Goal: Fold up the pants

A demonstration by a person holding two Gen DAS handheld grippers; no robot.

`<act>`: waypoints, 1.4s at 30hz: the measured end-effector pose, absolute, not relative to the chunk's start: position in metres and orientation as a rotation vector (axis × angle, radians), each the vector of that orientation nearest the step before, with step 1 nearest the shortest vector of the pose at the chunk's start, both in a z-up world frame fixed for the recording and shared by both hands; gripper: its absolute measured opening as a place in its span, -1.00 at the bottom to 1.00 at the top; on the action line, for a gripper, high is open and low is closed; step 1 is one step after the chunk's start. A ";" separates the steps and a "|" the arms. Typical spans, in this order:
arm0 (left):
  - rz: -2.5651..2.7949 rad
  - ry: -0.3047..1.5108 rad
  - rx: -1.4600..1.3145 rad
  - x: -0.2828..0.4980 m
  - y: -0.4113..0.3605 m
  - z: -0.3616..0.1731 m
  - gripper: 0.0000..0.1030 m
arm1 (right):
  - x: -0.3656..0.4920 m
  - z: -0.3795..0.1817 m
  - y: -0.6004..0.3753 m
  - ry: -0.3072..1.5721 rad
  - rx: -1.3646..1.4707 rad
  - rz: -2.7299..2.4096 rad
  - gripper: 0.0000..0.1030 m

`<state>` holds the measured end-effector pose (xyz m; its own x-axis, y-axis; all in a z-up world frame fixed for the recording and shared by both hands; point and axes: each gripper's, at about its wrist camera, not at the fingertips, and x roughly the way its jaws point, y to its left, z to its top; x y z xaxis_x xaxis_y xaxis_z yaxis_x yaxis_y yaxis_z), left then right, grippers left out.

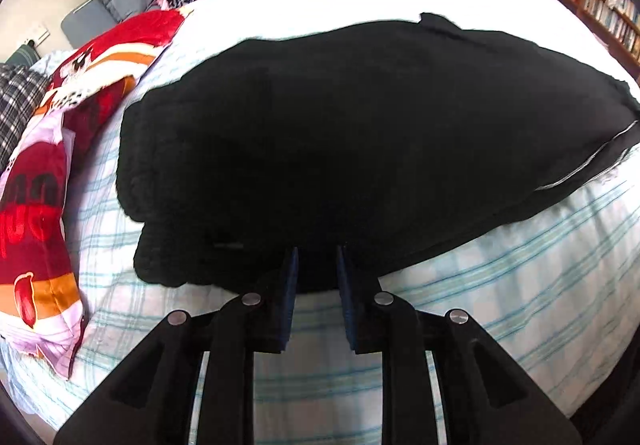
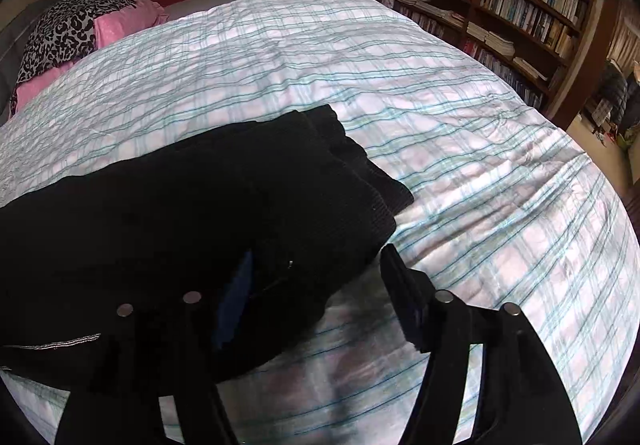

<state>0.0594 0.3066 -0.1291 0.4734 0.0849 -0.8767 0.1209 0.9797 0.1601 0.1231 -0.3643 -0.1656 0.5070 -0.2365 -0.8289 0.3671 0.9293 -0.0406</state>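
Pants (image 1: 340, 133) lie folded on the bed (image 2: 460, 165); left hand-held gripper (image 1: 317, 265) narrowly parted at their six-o'clock edge, right hand-held gripper (image 2: 316, 265) spread wide.

The left gripper (image 1: 317, 257) points steeply down at the near edge of the black pants (image 1: 340, 133), its jaws parted by a narrow gap; the tips sit at the fabric's hem, and whether they pinch it cannot be told. The right gripper (image 2: 320, 261) also tilts down at the pants' right end, its jaws spread wide: one finger (image 2: 236, 293) lies over the cloth, the other finger (image 2: 404, 285) stands clear of it, beside the pants.
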 end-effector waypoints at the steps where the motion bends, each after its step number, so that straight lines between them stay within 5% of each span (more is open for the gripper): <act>1: -0.028 1.074 0.181 0.056 0.313 -0.131 -0.58 | 0.121 -0.169 -0.370 0.982 0.167 -0.361 0.52; 6: -0.024 1.061 0.105 0.050 0.321 -0.121 -0.48 | 0.123 -0.152 -0.356 0.977 0.113 -0.365 0.45; 10: -0.066 1.012 0.062 0.049 0.316 -0.098 0.12 | 0.130 -0.110 -0.319 0.886 0.061 -0.309 0.45; 18: -0.143 0.880 -0.016 0.090 0.288 -0.057 0.24 | 0.203 -0.077 -0.184 0.872 0.183 0.164 0.45; 32: -0.126 0.933 -0.067 0.140 0.277 -0.085 0.54 | 0.310 -0.084 0.061 1.039 0.243 0.725 0.41; 42: -0.117 0.927 -0.053 0.145 0.282 -0.088 0.57 | 0.335 -0.125 0.102 1.177 0.211 0.773 -0.03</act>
<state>0.1445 0.2824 -0.0883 0.5948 -0.1233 -0.7944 0.0777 0.9924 -0.0959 0.3354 0.1016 -0.1253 0.1651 0.6416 -0.7491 -0.4328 0.7296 0.5295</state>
